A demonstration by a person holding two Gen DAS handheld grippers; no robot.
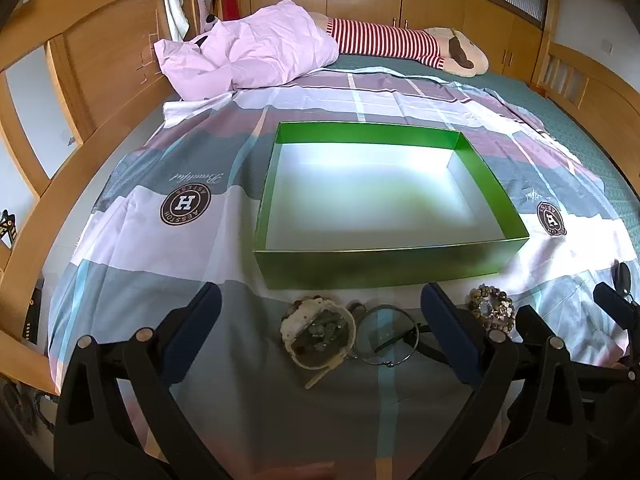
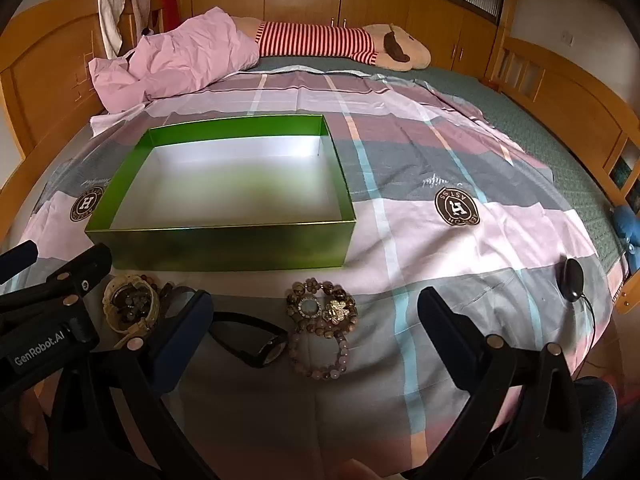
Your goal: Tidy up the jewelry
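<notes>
Jewelry (image 2: 320, 306) beside "GenRobot.AI" hand-held gripper (image 2: 52, 344)

Our right gripper (image 2: 316, 304) hangs wide open over the jewelry on the bedspread (image 2: 420, 184).

Between our fingers lie a brown beaded bracelet (image 2: 322, 304), a pink beaded bracelet (image 2: 320, 356) touching it, and a black watch (image 2: 256, 340). A cream bangle (image 2: 130, 306) sits beside our left gripper (image 2: 60, 304). The green box (image 2: 224, 244) stands just behind them, nothing inside.
</notes>
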